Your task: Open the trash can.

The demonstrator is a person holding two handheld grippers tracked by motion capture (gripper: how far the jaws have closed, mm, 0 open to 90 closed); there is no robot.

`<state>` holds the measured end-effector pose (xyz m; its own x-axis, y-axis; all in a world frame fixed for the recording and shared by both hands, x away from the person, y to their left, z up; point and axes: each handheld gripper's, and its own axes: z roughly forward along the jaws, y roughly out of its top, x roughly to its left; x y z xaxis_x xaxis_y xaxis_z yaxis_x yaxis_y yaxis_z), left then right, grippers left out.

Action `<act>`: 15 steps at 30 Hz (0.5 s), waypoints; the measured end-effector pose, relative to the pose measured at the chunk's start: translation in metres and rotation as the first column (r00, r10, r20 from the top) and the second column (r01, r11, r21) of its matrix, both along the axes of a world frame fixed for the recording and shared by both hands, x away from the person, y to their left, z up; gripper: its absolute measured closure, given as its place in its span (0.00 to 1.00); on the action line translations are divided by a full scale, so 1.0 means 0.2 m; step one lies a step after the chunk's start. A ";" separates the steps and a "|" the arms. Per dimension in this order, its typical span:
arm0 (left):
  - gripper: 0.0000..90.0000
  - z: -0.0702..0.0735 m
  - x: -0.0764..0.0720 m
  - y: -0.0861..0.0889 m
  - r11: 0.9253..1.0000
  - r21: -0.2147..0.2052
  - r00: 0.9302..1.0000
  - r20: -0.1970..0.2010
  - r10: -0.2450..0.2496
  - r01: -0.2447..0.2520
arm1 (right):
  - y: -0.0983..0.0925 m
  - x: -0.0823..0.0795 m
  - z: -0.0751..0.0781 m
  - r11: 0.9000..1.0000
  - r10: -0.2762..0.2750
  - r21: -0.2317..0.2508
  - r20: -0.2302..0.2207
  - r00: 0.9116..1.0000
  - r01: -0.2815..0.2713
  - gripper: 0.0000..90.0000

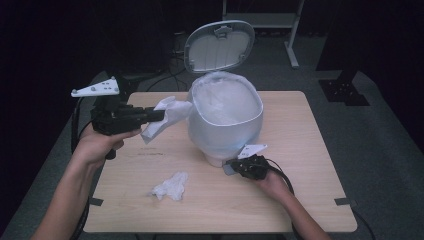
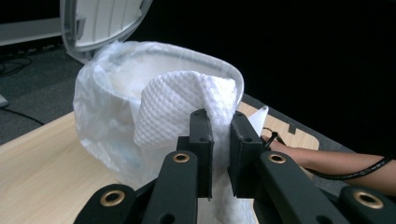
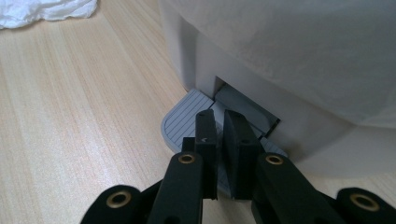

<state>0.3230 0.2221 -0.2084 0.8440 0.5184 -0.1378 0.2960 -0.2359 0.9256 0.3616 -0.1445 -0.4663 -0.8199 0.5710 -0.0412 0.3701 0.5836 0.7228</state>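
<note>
a small white pedal bin lined with a thin translucent plastic bag stands on a pale wooden table, its white oval hinged lid tipped fully up. the right gripper rests on the grey ribbed foot pedal at the bin's base, jaws drawn close together and seemingly clamped on nothing, apparently pressing the pedal to keep the lid raised. the left gripper, held in the air just beside the bin's rim, is clamped on a crumpled white embossed paper towel, which hangs from the jaws, near the bag's edge but not yet over the opening.

judging by the layout, the job appears to be clearing waste paper into the bin: the lid is open and one towel is lifted and nearly at the mouth, but nothing is seen dropped in. a second crumpled white tissue lies on the table, well apart from the bin, waiting to be collected.

a faint dark line of print on the tabletop is too small to read; no brand or label can be made out on the bin.
</note>
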 end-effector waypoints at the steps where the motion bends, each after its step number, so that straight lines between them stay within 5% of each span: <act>1: 0.91 0.01 0.00 -0.01 1.000 0.000 1.000 0.001 -0.002 0.002 | 0.00 0.00 0.00 1.000 -0.001 0.000 0.001 1.000 0.001 0.93; 15: 0.91 0.10 0.06 -0.09 1.000 0.008 1.000 0.010 -0.024 0.024 | 0.00 0.00 0.00 1.000 -0.002 0.000 0.003 1.000 0.002 0.93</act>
<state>0.3340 0.2032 -0.1887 0.8577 0.4987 -0.1253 0.2806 -0.2498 0.9268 0.3614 -0.1446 -0.4664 -0.8187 0.5726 -0.0435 0.3694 0.5831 0.7235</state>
